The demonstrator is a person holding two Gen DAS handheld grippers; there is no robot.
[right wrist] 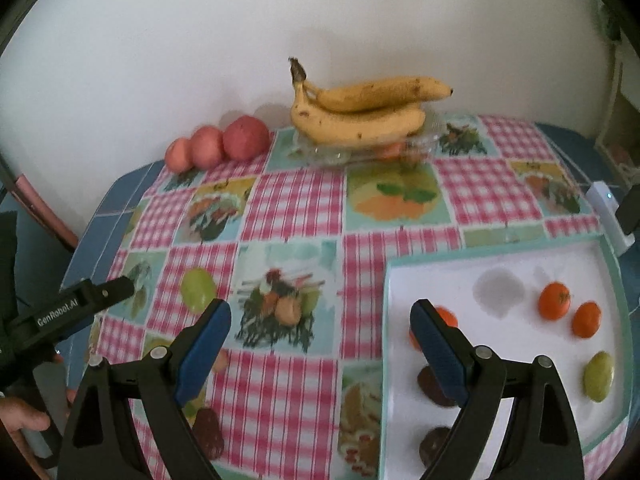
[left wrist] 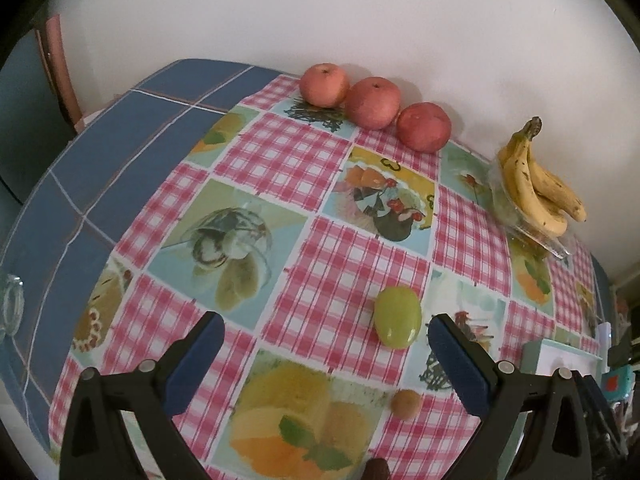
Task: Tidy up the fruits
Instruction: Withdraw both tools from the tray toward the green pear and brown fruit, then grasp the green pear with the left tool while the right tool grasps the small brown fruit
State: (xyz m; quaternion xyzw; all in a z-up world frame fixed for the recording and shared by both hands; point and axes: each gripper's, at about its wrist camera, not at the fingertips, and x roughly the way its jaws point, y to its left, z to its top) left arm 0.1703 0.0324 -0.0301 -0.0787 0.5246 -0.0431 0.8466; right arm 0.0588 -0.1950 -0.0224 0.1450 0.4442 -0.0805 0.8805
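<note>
- Only the right wrist view shows the white tray at the table's right edge, holding small oranges and a green fruit.
- Left gripper gapes wide over the checked tablecloth, empty; a green grape lies just inside its right finger.
- Right gripper is wide too, its right finger hiding part of an orange.
- Apples and bananas sit along the far edge by the wall.
- "GenRobot.AI" is printed on the left gripper's body.

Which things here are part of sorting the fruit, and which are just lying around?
Part of the job: green fruit on the cloth, apples, bananas, oranges, tray, left gripper, right gripper.

Just lying around: white box, glass, tablecloth.
</note>
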